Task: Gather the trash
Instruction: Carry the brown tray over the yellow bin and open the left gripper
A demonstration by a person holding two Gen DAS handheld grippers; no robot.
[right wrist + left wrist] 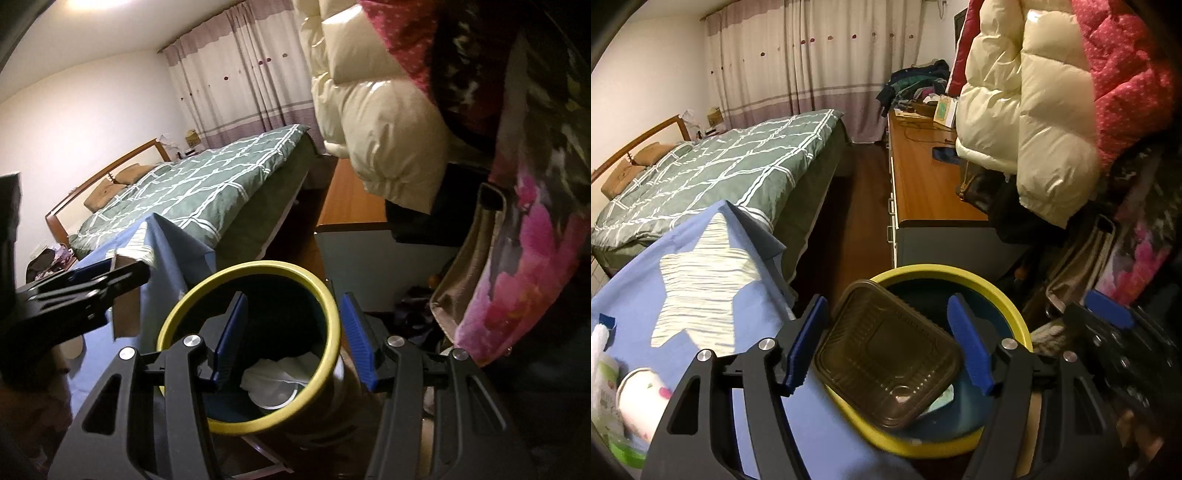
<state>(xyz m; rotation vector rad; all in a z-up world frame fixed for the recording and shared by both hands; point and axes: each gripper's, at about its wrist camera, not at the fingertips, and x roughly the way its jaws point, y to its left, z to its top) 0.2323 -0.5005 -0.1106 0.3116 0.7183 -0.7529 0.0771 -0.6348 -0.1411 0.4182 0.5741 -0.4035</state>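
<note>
1. The left hand-held gripper (pixel 888 345) hangs over the near rim of a round bin with a yellow-green rim and dark inside (pixel 1004 295). Its blue pads stand apart.
2. Between those pads lies a dark, translucent, rectangular plastic food-container lid (pixel 886 360), tilted, its near edge resting across the bin's near rim. The left pad is just beside the lid's left edge; the right pad stands clear of it, so no grip shows.
3. The right hand-held gripper (pixel 291 338) hovers over the same bin (pixel 251 267), jaws part open with nothing between them. One pad sits inside the rim's outline, the other just outside it on the right.
4. Inside the bin, in the right wrist view, lies crumpled white paper (pixel 277 373) over a pale round object.
5. To the left of the bin is a worktop under a blue cloth with a white striped star (pixel 701 273). A white paper cup (pixel 641 400) lies at its near left.
6. Farther off stands a bed with a green chequered cover (pixel 731 166); a cream puffer jacket (pixel 1027 122) hangs to the right.
</note>
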